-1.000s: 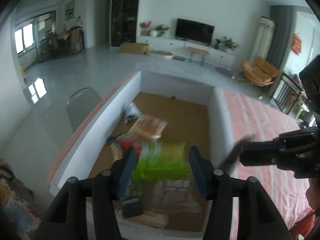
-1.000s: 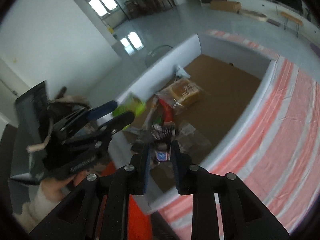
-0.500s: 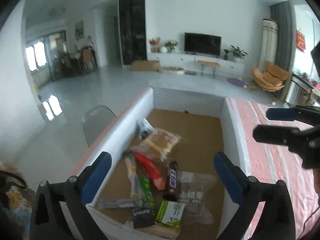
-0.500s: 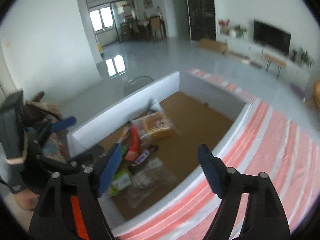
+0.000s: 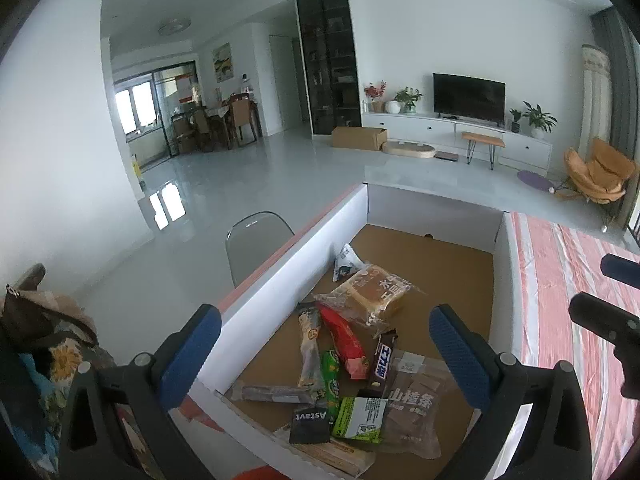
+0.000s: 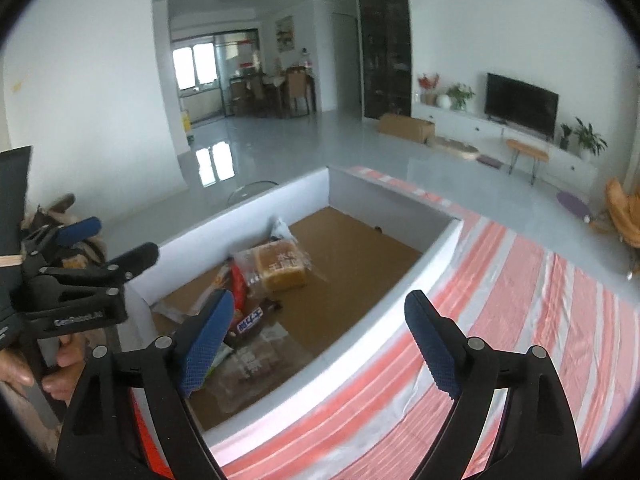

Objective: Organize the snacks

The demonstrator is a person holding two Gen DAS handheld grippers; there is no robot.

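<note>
A white-walled box (image 5: 288, 276) with a brown cardboard floor holds several snacks. Among them are a bagged bread loaf (image 5: 372, 294), a red packet (image 5: 346, 342), a dark chocolate bar (image 5: 384, 358), a green-and-white packet (image 5: 358, 418) and a clear bag of brown strips (image 5: 412, 408). My left gripper (image 5: 322, 320) hangs wide open above the box's near end, holding nothing. My right gripper (image 6: 320, 304) is over the box's right rim (image 6: 400, 292). Its jaws are opening and nothing is between them. The bread loaf (image 6: 280, 268) and left gripper (image 6: 120, 240) also show in the right wrist view.
A red-and-white striped cloth (image 6: 520, 300) covers the surface right of the box. A grey chair (image 5: 256, 240) stands beyond the box's left wall. A floral bag (image 5: 48, 344) sits at the near left. A hand (image 6: 24, 376) grips the left tool.
The left gripper let go of the green-and-white packet, which now lies in the box. The right gripper released a small packet. Both jaws spread wide and both views tilted upward.
</note>
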